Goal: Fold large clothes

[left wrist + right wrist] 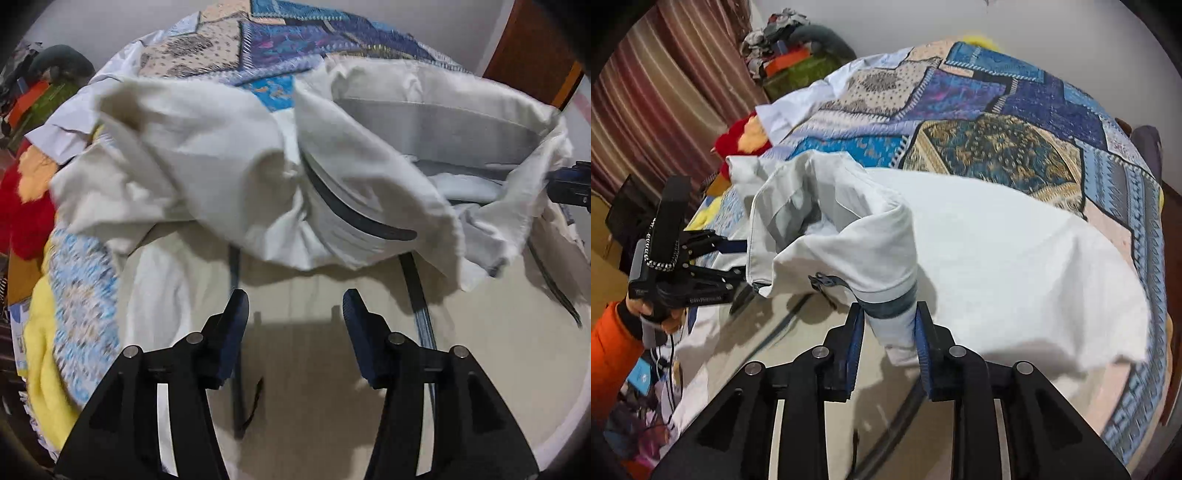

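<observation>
left hand-held gripper (295, 306) open, empty | right hand-held gripper (890, 325) pinching white jacket (979, 251) hem | risk: thin pinch slipping, fold collapsing on bed (997, 147)

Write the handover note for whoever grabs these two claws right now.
Left claw: open, nothing between its fingers, hovering over the flat lower part of the white jacket.
Right claw: a bunched jacket edge with a dark band sits between its fingers; whether they press on it is unclear.
Jacket lies on the patchwork bedspread, one part thrown over toward the middle, crumpled, zipper exposed.
Done: first fold-over started.
Left: lay the folded part flat, smooth it, fold the rest, tidy.
</observation>
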{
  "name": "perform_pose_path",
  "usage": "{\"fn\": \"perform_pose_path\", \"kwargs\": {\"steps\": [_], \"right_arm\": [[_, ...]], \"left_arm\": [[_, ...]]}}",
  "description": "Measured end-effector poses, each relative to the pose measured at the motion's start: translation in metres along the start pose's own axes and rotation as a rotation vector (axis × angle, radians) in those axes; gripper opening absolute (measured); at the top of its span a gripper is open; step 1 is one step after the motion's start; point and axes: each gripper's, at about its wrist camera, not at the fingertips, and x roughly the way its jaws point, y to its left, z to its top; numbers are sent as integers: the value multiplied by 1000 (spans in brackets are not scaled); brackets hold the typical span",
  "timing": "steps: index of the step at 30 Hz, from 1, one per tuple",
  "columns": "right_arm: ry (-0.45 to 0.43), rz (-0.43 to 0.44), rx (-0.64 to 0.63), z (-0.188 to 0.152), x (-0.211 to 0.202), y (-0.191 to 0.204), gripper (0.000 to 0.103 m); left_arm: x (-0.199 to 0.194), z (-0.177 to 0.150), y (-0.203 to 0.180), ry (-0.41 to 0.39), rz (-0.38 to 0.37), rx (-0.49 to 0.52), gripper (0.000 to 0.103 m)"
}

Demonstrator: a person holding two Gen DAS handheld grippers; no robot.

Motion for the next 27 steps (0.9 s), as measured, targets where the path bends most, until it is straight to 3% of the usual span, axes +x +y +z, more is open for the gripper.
{"fn": "perform_pose_path", "kwargs": {"steps": [4, 6, 9, 13, 16, 20, 23, 27], "right_arm": [[-59, -17, -34, -7, -36, 1, 23], [-115, -12, -26, -2, -59, -2, 23], [-183, -25, 29, 16, -79, -13, 23], [-159, -82, 77, 48, -56, -27, 23], [-72, -63, 124, 64, -13, -34, 23], [32, 24, 138, 63, 32, -26, 23], [56, 66, 65, 45, 39, -7, 23], [98, 46, -58, 20, 38, 18, 23]], "left_arm": [[-49, 5, 28, -112, -30, -84, 55], [-67, 16, 39, -176, -4, -121, 64], [-77, 50, 49, -236, 70, -135, 69], [-47, 101, 56, -201, 103, -160, 69], [1, 129, 57, -105, 88, -181, 69], [32, 118, 47, -35, -12, -168, 69], [23, 94, 40, -62, -37, -121, 69], [0, 48, 36, -85, -47, -61, 69]]}}
